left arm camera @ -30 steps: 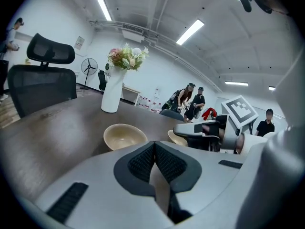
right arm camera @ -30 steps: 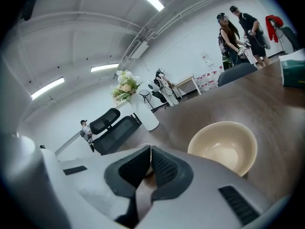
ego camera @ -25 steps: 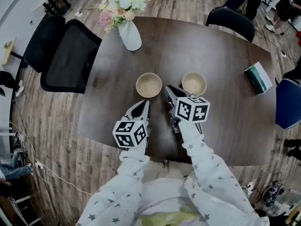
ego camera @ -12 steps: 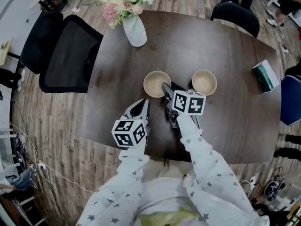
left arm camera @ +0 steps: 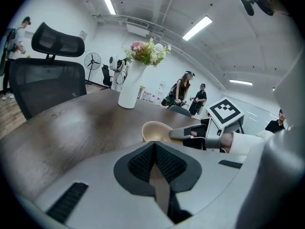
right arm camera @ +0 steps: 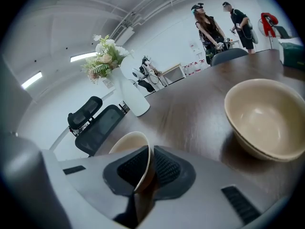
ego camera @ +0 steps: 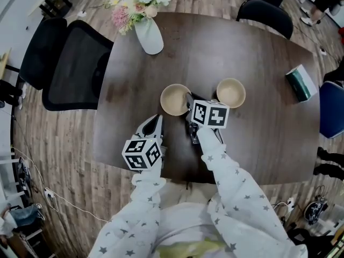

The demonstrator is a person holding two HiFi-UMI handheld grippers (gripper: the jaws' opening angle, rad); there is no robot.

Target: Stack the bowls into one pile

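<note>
Two beige bowls stand side by side on the dark wooden table [ego camera: 215,47]. My right gripper [ego camera: 188,99] sits at the right edge of the left bowl [ego camera: 173,100]. Its jaws have just been closing with that bowl's rim [right arm camera: 127,144] between them, and the pads now press on the rim from inside and outside. The right bowl [ego camera: 231,92] stands free to the right, large in the right gripper view [right arm camera: 267,118]. My left gripper [ego camera: 157,119] hovers nearer me, below the left bowl, with its pads [left arm camera: 143,163] together and nothing held.
A white vase of flowers [ego camera: 149,36] stands at the table's far left. A green and white box [ego camera: 300,84] lies at the right edge. Black office chairs [ego camera: 75,66] stand left of the table, another [ego camera: 264,12] at the far side. People stand in the background.
My right gripper has moved from between the two bowls over to the left bowl's right rim and closed on it. My left gripper has drifted slightly left and nearer me.
</note>
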